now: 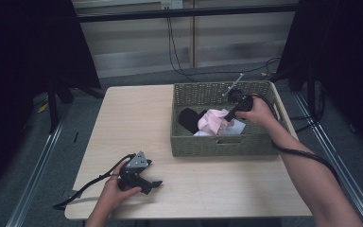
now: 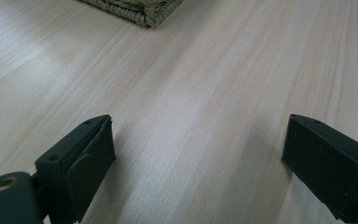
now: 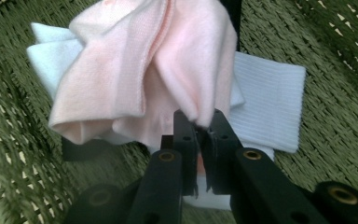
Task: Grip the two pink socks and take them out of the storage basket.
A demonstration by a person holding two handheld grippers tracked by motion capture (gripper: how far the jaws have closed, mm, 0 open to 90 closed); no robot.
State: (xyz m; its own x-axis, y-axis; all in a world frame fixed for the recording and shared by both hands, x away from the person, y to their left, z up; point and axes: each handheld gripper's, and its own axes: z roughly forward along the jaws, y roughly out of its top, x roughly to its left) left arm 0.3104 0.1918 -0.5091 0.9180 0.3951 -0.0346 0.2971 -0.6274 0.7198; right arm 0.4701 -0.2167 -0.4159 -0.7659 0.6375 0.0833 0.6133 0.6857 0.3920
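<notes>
Here, right tool tight on pink cloth, pinched fold hidden; left tool wide.

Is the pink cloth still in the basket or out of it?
In. The pink cloth lies bunched inside the basket, and the right tongs are pinched shut on a fold of it.

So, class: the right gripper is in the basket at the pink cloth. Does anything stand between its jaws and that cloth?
Nothing visible does. The right gripper has its jaws closed on a fold of the pink cloth, pinching it directly. The cloth lies on white cloths in the woven basket, with a black cloth beside it.
</notes>
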